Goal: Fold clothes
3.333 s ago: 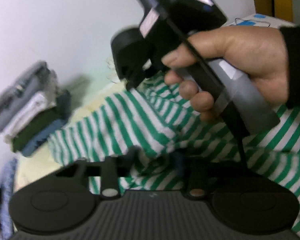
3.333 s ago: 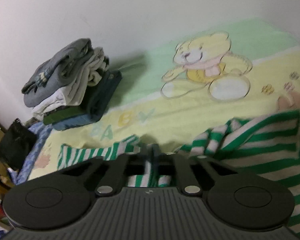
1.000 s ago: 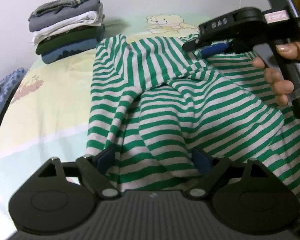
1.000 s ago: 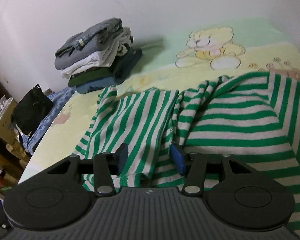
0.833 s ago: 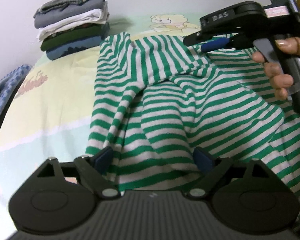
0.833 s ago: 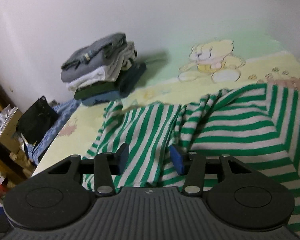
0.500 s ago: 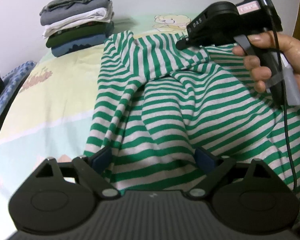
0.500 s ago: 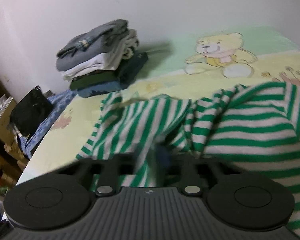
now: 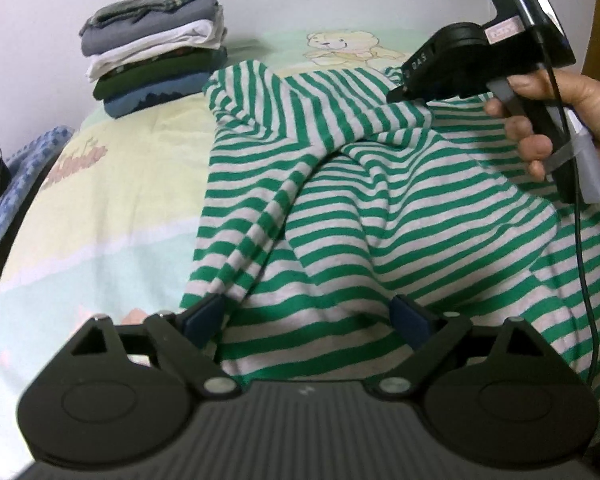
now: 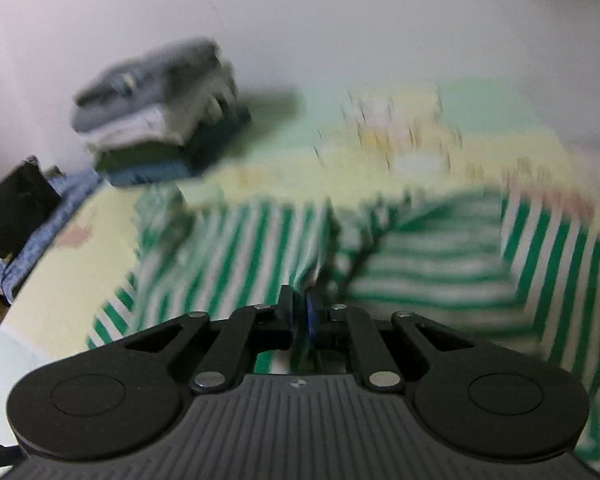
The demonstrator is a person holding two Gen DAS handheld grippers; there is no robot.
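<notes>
My right gripper [image 10: 300, 314] was pinched on the striped shirt [image 9: 380, 208]; my left gripper [image 9: 308, 316] gaped wide, cloth bunched between its fingers. Pulling one-handed risked dragging the fold crooked.

One green-and-white striped garment [image 9: 380, 216]. One stack of folded clothes [image 9: 156, 48], four visible layers: grey, white, dark green, blue. Two grippers: left [image 9: 312, 316], right [image 10: 300, 312]. One bear print [image 9: 340, 46]. One bedsheet [image 9: 112, 200].
</notes>
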